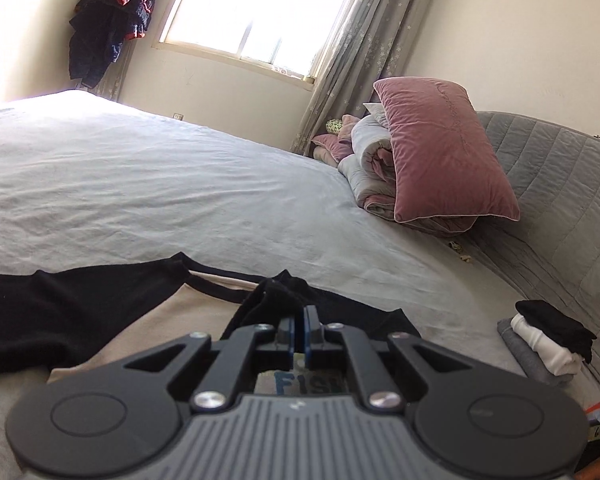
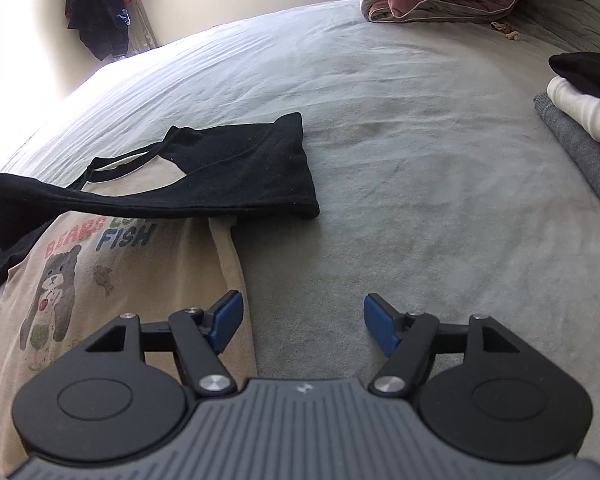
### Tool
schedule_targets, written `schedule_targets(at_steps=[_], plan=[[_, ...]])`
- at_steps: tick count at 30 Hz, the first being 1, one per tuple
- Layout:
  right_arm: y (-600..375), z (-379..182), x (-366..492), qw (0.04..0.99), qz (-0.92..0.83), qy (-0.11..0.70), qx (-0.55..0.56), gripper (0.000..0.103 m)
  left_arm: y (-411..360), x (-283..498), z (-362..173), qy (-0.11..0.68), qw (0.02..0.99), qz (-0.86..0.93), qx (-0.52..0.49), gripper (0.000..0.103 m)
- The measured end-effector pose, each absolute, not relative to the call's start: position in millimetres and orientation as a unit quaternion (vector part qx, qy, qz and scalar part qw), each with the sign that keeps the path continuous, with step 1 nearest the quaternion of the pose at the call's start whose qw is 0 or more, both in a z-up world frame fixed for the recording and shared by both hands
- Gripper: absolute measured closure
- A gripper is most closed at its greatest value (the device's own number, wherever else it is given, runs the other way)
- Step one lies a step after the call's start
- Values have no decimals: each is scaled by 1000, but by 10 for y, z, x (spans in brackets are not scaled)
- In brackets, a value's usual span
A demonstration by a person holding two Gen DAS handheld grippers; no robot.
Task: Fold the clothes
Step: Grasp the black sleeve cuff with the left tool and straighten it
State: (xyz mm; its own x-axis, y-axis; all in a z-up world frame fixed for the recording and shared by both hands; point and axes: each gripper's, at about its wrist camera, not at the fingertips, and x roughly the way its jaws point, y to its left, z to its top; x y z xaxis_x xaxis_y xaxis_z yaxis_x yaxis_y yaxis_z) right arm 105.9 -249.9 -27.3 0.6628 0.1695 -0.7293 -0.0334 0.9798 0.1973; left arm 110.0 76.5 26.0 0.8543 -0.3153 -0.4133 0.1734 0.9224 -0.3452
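Note:
A beige T-shirt with black sleeves and a bear print [image 2: 112, 280] lies on the grey bed [image 2: 400, 160]. My left gripper [image 1: 305, 316] is shut on the black sleeve [image 1: 276, 300] and holds it lifted over the shirt's chest. In the right wrist view that sleeve [image 2: 148, 200] stretches across the shirt above the print. My right gripper [image 2: 300, 320] is open and empty, low over the bed beside the shirt's right edge. The shirt's other black sleeve [image 1: 60, 320] lies flat to the left.
A stack of folded clothes [image 1: 548, 344] in black, white and grey sits at the right by the grey padded headboard [image 1: 560, 200]. A pink pillow [image 1: 440, 152] leans on a rolled quilt. Dark clothes [image 1: 112, 20] hang by the window.

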Motion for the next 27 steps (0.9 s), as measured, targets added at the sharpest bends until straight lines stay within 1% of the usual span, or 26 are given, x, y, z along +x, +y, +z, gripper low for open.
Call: schedule_targets(at_steps=[5,8,12,14,18,22,23,25,26,27], plan=[[-2364,-318,1042,913,53,402,39,32,892,1201,51,290,938,-106,-159,99],[-2282,-367,1044,913,59,404,6,27,904,1210,6,304,935,-103,-149,99],[-2205,-397,1038,915,60,397,-29,26,904,1226,-66,335,930,-84,-124,98],[-2197,-405,1040,915,61,397,-33,25,910,1240,-105,349,926,-75,-122,98],[-2204,-414,1048,915,56,399,-32,19,942,1253,-170,369,918,-64,-128,96],[-2221,-406,1047,914,55,401,-28,18,942,1248,-155,365,920,-55,-134,94],[-2226,-401,1044,914,54,401,-28,18,945,1246,-147,364,920,-53,-136,93],[-2234,-389,1038,914,53,400,-27,18,965,1245,-125,361,920,-49,-146,86],[-2241,-380,1035,915,52,399,-28,18,979,1245,-117,360,919,-46,-151,78],[-2242,-371,1032,916,52,397,-30,18,995,1243,-108,359,919,-43,-158,66]])
